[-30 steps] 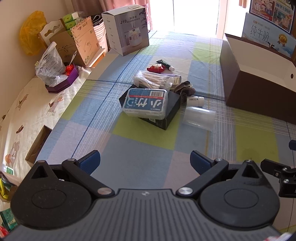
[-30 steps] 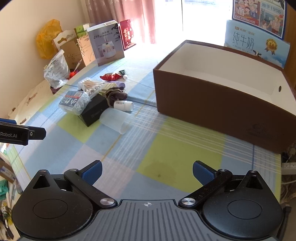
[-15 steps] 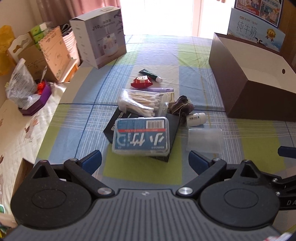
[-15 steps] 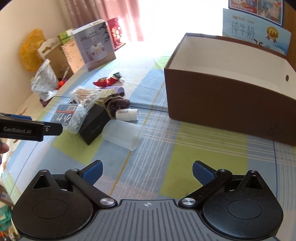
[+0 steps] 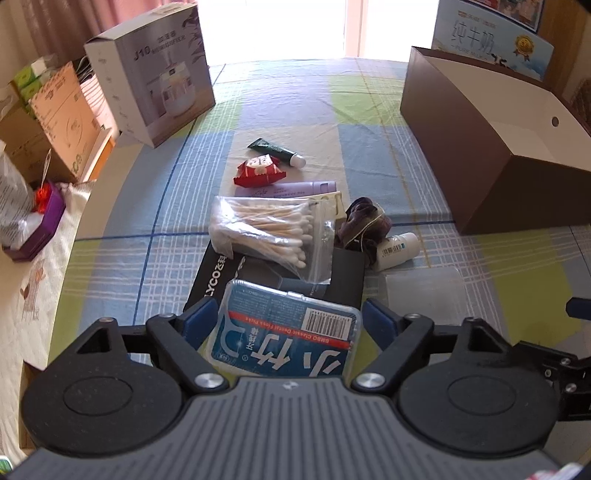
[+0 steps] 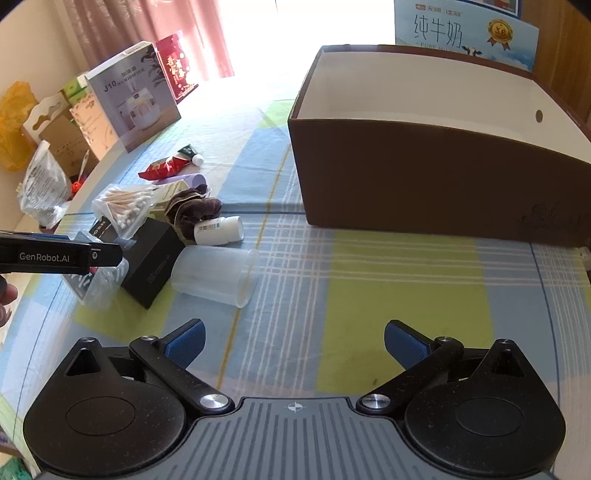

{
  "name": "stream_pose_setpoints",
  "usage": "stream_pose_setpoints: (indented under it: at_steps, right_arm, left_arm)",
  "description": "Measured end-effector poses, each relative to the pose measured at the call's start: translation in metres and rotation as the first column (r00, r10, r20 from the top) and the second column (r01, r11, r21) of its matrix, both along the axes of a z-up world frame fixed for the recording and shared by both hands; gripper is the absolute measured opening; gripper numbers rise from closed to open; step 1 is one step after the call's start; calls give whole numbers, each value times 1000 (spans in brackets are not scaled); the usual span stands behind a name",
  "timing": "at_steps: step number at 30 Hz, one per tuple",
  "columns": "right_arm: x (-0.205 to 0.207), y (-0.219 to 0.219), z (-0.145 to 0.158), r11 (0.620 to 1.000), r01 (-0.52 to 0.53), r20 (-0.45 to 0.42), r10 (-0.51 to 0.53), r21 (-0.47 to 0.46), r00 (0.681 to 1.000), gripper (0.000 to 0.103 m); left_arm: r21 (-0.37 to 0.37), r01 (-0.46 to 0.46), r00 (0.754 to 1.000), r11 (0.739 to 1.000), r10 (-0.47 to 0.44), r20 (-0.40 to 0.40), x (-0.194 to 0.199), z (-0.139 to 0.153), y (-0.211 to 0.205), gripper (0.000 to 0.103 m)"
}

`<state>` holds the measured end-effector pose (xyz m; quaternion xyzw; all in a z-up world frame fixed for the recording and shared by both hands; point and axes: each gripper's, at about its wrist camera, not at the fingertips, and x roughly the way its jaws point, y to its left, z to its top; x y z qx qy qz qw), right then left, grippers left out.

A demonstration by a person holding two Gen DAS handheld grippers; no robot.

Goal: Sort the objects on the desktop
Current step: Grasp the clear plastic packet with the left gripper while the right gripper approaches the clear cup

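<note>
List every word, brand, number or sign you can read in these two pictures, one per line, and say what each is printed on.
"BMBO Classic Dental Floss Picks": floss pick box between the open left gripper's fingers.
"J10": white carton.
"LYCO", partly hidden: black box.
"GenRobot.AI": the left gripper's side, right view.
"36": medal on the blue milk carton.
Small print on the white bottle: too small to read.

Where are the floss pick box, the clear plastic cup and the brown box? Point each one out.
floss pick box point(image 5: 295, 339), left wrist view, on its blue label.
clear plastic cup point(image 6: 212, 275), right wrist view, on its side wall as it lies tipped over.
brown box point(image 6: 424, 177), right wrist view, on its near outer wall.
</note>
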<state>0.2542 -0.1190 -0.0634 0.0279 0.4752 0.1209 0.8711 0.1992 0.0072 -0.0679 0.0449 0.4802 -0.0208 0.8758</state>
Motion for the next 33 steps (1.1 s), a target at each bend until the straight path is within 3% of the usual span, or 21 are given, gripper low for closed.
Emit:
stream_pose_setpoints:
  at_steps: [4,7,11,17,22,25,29,33]
  right_arm:
    - [2,9,-2,1000,6,-3,-6,-1,1000,101]
    - [3,14,-3,1000,10,-7,-10,-4,1000,101]
    - [2,18,-7,1000,21,-26,-21,-7,999,101]
    - [1,20,-9,1000,23,-38,-24,-11,999,101]
    - [0,19,-8,1000,19,-40,-20,-16,999,101]
    - [-1,18,-9,1000,22,-45,-23,-18,999,101]
    - [-3,15,-9,999,31,-48,-31,-20,998,101]
    - [-4,12,-8,999,40,-48,-41,-23,998,101]
  left_arm:
    - [44,74,997,996,-75,34,-7,-1,-5,77]
    - [98,138,988,986,-145,59,-16,0,-7,59]
    - [124,160,985,979,-166,43,-27,-1,-1,59]
    - [83,80,996,993,-75,-54,-41,-16,24,59]
    - [1,-31,995,1000,31,-91,-49,-18,51,74]
    - [-47,-91,991,995,86,-99,-51,-15,62,83]
    - [-132,-163,984,978,151,-92,-48,-8,73,83]
    - [-140,-212,976,967,204,-70,-34,-9,74,83]
